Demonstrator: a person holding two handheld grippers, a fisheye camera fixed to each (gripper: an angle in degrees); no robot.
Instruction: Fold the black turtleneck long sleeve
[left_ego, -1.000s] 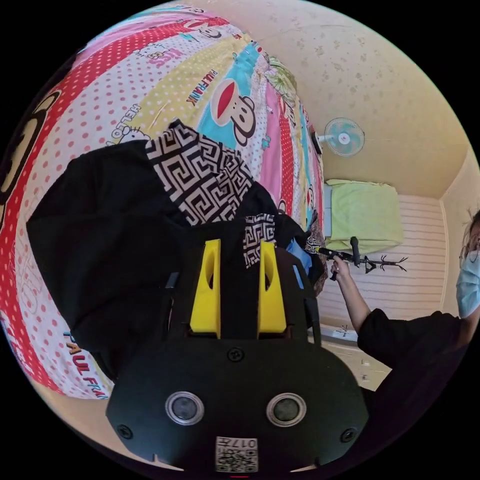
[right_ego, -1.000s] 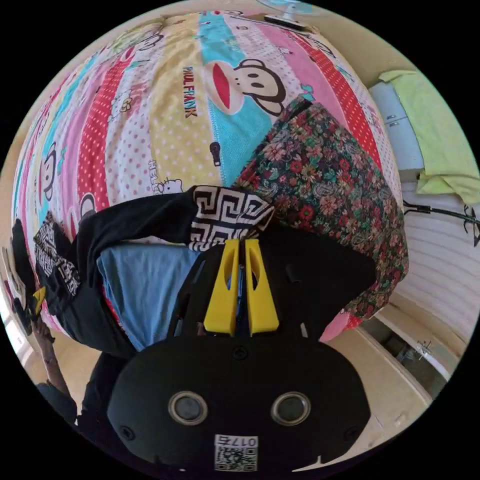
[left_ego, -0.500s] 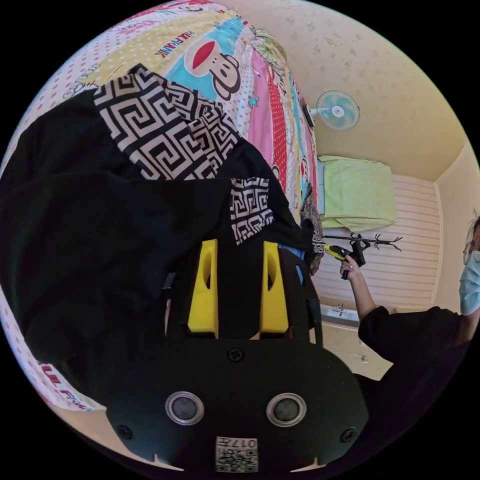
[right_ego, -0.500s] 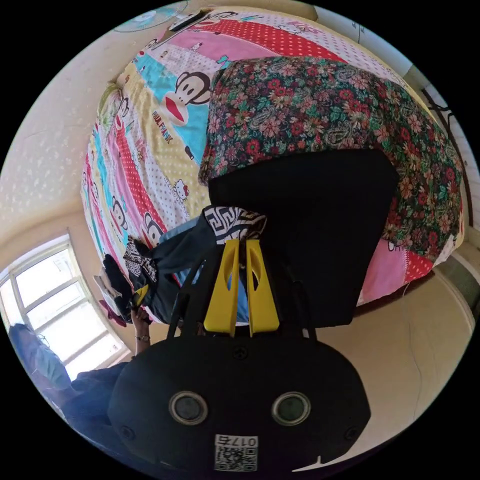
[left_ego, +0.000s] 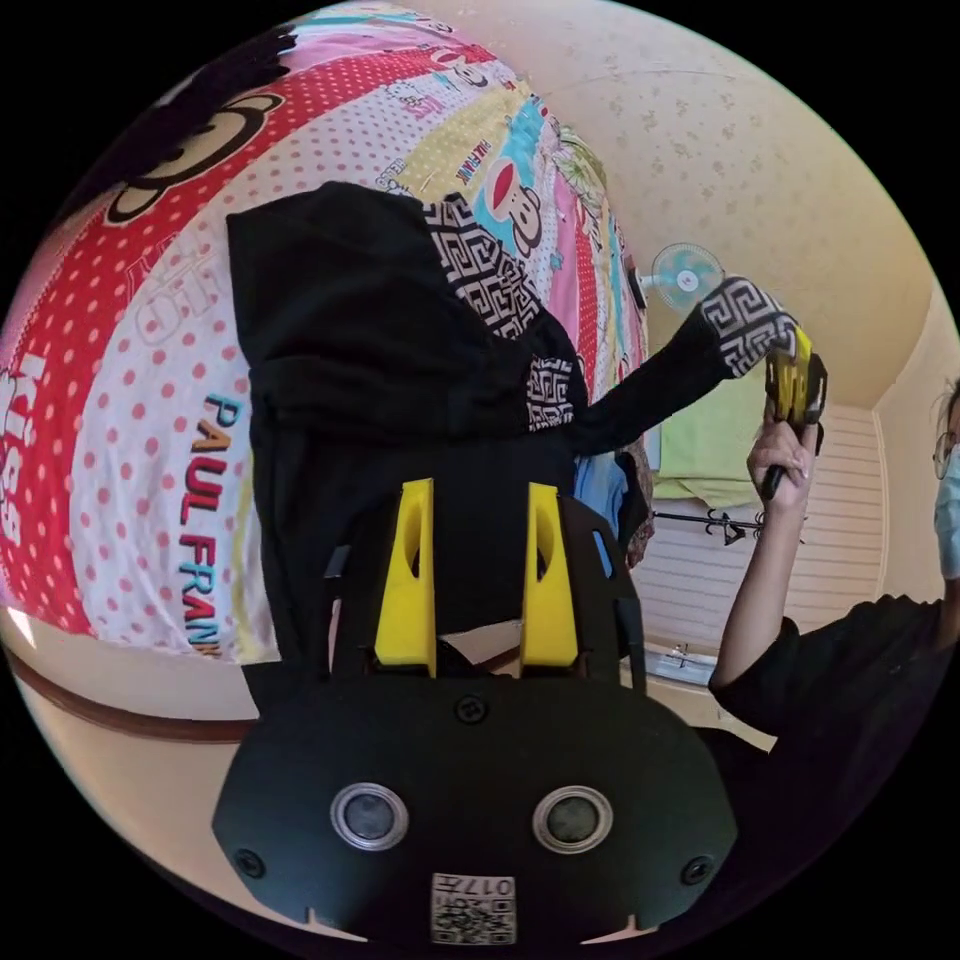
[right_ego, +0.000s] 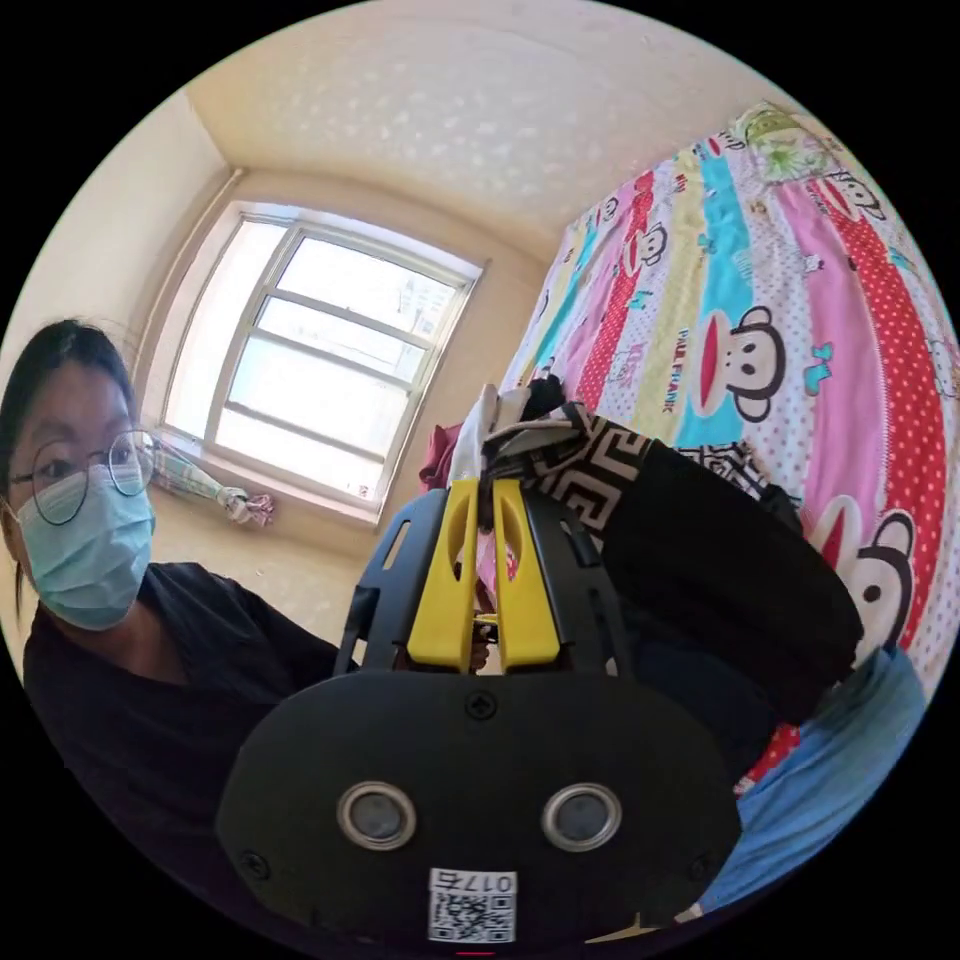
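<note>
The black turtleneck (left_ego: 380, 380) lies on the cartoon bedsheet (left_ego: 150, 400) and hangs over the bed's edge, its black-and-white key-patterned trim (left_ego: 490, 275) showing near the top. My left gripper (left_ego: 475, 500) has its yellow jaws a little apart, pressed on a thick bunch of the black cloth. A hand holds my right gripper (left_ego: 795, 375) up in the air, shut on the patterned cuff (left_ego: 745, 320), with the sleeve stretched from the body. In the right gripper view my right gripper (right_ego: 483, 490) pinches that cuff (right_ego: 590, 460), and the black sleeve (right_ego: 720, 580) hangs behind it.
A blue garment (right_ego: 850, 760) lies under the sleeve on the bed (right_ego: 760, 300). The person (right_ego: 120, 640) stands beside the bed, before a window (right_ego: 310, 360). A fan (left_ego: 685, 278) and a green cloth (left_ego: 710, 450) are by the far wall.
My right gripper has lifted the patterned cuff off the bed and raised it high, pulling the sleeve taut. The right view has swung round to the window and the person.
</note>
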